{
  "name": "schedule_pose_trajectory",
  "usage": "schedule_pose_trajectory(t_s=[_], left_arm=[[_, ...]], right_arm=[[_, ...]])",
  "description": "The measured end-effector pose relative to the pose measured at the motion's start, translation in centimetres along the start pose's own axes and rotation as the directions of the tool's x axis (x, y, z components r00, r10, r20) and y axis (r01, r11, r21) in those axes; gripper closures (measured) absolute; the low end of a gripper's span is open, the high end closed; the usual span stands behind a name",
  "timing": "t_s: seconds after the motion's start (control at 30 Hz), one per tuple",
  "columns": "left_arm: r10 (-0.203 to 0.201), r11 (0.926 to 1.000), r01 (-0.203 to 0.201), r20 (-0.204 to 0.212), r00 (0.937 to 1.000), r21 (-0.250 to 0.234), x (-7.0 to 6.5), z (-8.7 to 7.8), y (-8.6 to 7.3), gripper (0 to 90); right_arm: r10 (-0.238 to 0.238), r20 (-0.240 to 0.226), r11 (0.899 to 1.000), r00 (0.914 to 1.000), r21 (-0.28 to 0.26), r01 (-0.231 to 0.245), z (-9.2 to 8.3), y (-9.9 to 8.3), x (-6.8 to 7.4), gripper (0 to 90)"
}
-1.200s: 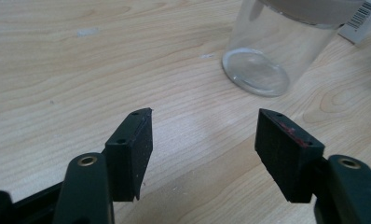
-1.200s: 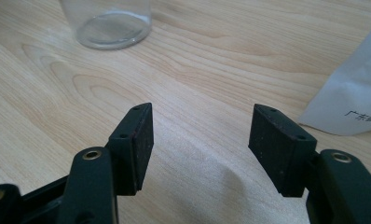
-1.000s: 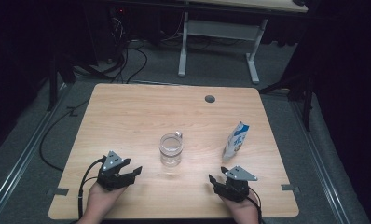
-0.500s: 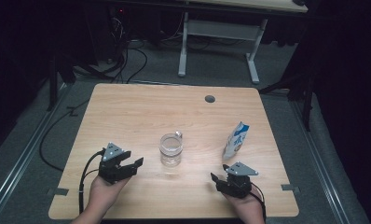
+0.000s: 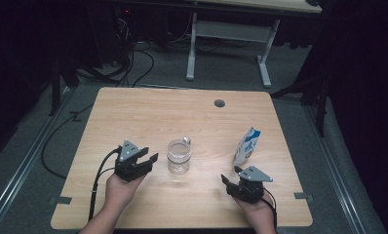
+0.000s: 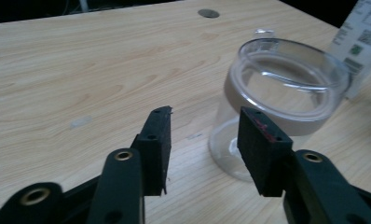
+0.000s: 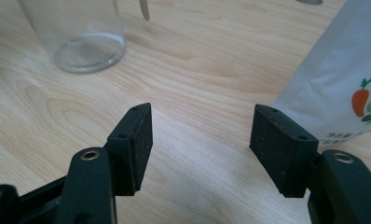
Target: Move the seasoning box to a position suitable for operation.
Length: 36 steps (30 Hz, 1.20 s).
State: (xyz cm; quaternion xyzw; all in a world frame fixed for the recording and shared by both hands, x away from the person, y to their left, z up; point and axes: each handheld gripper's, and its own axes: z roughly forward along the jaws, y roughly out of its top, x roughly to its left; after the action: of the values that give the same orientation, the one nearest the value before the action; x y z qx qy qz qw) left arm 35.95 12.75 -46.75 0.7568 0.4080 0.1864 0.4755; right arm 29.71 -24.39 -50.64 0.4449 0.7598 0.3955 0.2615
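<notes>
Glass jar (image 5: 179,156) mid-table (image 5: 148,112); pouch (image 5: 246,146) right of it; grommet (image 5: 219,103) behind.

The wooden table (image 5: 133,112) lies under the jaws of the left gripper (image 5: 145,163) and the right gripper (image 5: 231,174). A round grey grommet (image 5: 219,103) sits in its top, far ahead of both pairs of jaws. Beyond the table's far edge stands a white-legged desk (image 5: 192,53). Black cables (image 5: 133,63) trail on the grey floor (image 5: 31,146), ahead and left of the left jaws.

A clear, empty glass jar (image 5: 178,156) stands upright at the table's middle front.
</notes>
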Motion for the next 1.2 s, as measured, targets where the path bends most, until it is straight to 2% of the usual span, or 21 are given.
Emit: schedule_pose_trajectory(t_s=[0.17, 0.23, 0.33, 0.43, 0.57, 0.63, 0.73, 0.83, 0.93, 1.13, 1.2], left_arm=[[0.0, 0.9997, 0.0, 0.009, 1.0, -0.025, -0.2, 1.2, 0.2, 65.4], [-0.017, 0.9997, 0.017, 0.011, 0.9998, -0.019, 0.0, 1.9, 0.3, 70.6], [-0.026, 0.999, 0.025, -0.011, 0.9996, -0.037, 0.2, 2.5, 0.5, 82.2], [-0.044, 0.9981, 0.043, -0.021, 0.9988, -0.045, 0.3, 3.4, 0.6, 89.8], [-0.044, 0.998, 0.044, -0.007, 0.999, -0.046, 0.2, 5.0, 0.6, 90.0], [-0.028, 0.9983, 0.027, -0.005, 0.9996, -0.051, 0.0, 5.4, 0.5, 90.0], [-0.009, 0.9995, 0.009, 0.006, 0.9999, -0.031, -0.2, 5.8, 0.1, 90.0], [-0.011, 0.9995, 0.012, 0.022, 0.9997, -0.03, -0.3, 5.9, -0.3, 90.0], [-0.011, 0.9992, 0.012, 0.029, 0.9995, -0.038, -0.4, 5.8, -0.5, 90.0], [-0.004, 0.9984, 0.005, 0.026, 0.9997, -0.056, -1.1, 5.1, -0.6, 90.0], [-0.011, 0.9982, 0.012, 0.026, 0.9996, -0.059, -1.4, 4.8, -0.7, 90.0]], right_arm=[[0.005, 0.004, 1.0, 1.0, -0.009, -0.005, 0.0, -0.3, 0.5, 40.5], [-0.007, -0.009, 1.0, 0.9999, 0.006, 0.007, 0.4, -0.5, 0.7, 40.9], [-0.004, -0.032, 1.0, 0.9995, 0.022, 0.004, 0.7, -0.7, 1.0, 42.9], [-0.009, -0.061, 1.0, 0.9981, 0.019, 0.01, 1.0, -0.6, 1.2, 44.0], [0.003, -0.055, 1.0, 0.9985, 0.011, -0.002, 1.4, -0.4, 1.0, 45.0], [-0.029, -0.044, 0.999, 0.9986, 0.032, 0.031, 1.7, -0.3, 1.1, 45.2], [-0.004, -0.036, 0.999, 0.9993, 0.043, 0.006, 1.8, -0.4, 1.0, 45.8], [0.001, -0.025, 0.999, 0.9997, 0.034, -0.001, 1.6, -0.4, 1.1, 45.7], [-0.012, -0.02, 0.999, 0.9997, 0.034, 0.013, 1.5, -0.7, 1.3, 45.3], [-0.008, -0.028, 1.0, 0.9996, 0.024, 0.008, 1.2, -1.0, 1.2, 44.8], [-0.021, -0.028, 0.999, 0.9994, 0.024, 0.021, 1.2, -1.1, 1.2, 45.0]])
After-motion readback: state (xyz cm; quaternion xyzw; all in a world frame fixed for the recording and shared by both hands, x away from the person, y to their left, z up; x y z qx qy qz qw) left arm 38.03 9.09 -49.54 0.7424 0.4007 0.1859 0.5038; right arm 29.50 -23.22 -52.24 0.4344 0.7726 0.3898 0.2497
